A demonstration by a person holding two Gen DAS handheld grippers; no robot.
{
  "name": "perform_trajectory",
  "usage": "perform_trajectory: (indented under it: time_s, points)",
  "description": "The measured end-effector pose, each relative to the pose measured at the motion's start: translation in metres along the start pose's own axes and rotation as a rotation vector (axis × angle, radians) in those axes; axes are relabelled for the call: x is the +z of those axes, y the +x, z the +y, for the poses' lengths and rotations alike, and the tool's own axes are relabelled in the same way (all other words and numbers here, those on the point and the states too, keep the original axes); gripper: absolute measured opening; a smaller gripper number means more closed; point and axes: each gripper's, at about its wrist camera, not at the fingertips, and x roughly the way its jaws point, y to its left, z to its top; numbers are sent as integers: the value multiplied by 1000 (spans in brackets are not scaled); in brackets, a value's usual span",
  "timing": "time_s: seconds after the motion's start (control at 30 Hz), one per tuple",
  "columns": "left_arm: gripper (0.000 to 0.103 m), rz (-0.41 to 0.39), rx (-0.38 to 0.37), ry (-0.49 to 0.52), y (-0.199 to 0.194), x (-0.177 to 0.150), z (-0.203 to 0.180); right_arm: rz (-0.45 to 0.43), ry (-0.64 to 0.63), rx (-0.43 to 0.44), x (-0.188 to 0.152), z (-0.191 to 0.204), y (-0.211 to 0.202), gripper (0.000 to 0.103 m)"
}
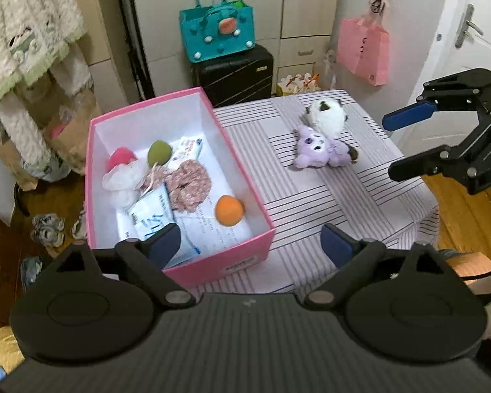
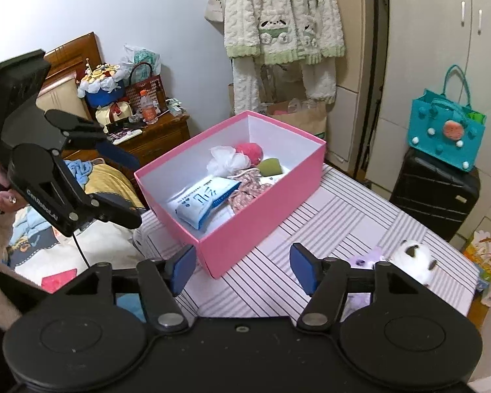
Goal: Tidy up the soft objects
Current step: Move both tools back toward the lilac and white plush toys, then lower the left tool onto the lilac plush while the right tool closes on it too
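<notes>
A pink cardboard box with a white inside [image 1: 242, 196] stands on the table under a grey-and-white striped cloth [image 1: 327, 196], and it holds most of the soft things: a round orange ball [image 1: 229, 210] near its front right corner, an olive-green ball [image 1: 159, 152] and a pink ball [image 1: 121, 159] toward the back, a crumpled white mesh puff [image 1: 121, 180], a bunched floral fabric piece [image 1: 188, 185] and a blue-and-white tissue pack [image 1: 150, 217]. Two plush toys lie on the cloth well to the right of the box — a purple plush animal [image 1: 317, 150] touching a white fluffy plush with dark patches [image 1: 325, 114] just behind it. The left gripper [image 1: 250, 240] hovers over the box's near right corner, its jaws spread wide and holding nothing. The right gripper [image 2: 242, 268] hangs above the table's near edge — jaws likewise wide apart and empty — with the plush toys just to its right.
</notes>
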Motion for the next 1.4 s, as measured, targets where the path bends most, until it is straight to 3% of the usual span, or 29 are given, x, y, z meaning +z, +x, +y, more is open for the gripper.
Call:
perform_trajectory:
  time_s: [0.13, 0.57, 0.7, 0.9, 1.1, 1.23, 1.4]
  points:
    - [98, -12, -30, 17, 7, 6, -15, -32, 10, -27, -18, -8, -9, 78]
    - [98, -104, -141, 92, 51, 30, -65, -114, 59, -97, -81, -53, -6, 84]
    - [98, -116, -163, 66, 75, 32, -76, -159, 52, -102, -98, -68, 6, 84]
    - [98, -130, -130, 2, 114, 34, -85, -241, 15, -124, -125, -92, 37, 85]
    - [96, -123, -148, -115, 154, 35, -86, -189, -9, -169, -134, -113, 80, 85]
    - [96, -118, -117, -140, 180, 40, -91, -161, -12, -153, -128, -128, 93, 85]
    - [96, -39, -155, -227, 218, 50, -84, -145, -52, -150, -121, -139, 108, 85]
